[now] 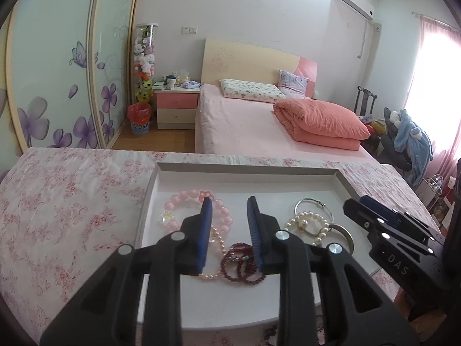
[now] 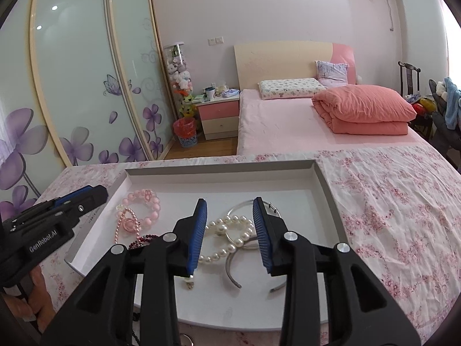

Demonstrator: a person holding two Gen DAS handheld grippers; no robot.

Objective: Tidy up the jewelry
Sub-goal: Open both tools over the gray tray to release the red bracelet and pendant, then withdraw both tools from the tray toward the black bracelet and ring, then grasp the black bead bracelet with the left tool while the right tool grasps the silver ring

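Both tongs hang narrowly parted, empty, over the shallow white tray [image 1: 344,178]: left tongs [image 1: 229,206] above round dark-red beads [image 1: 242,265], right tongs [image 2: 230,206] above glossy pearl strand [image 2: 227,238] and thin silver bangle [image 2: 234,212]

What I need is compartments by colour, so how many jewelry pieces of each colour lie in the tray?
In the tray:
Pink: 2, big-bead bracelet and thin strand
Dark red: 1, bead bracelet
White: 1, pearl bracelet
Silver: 2, clasp bangle and wide bangle
Total: 6
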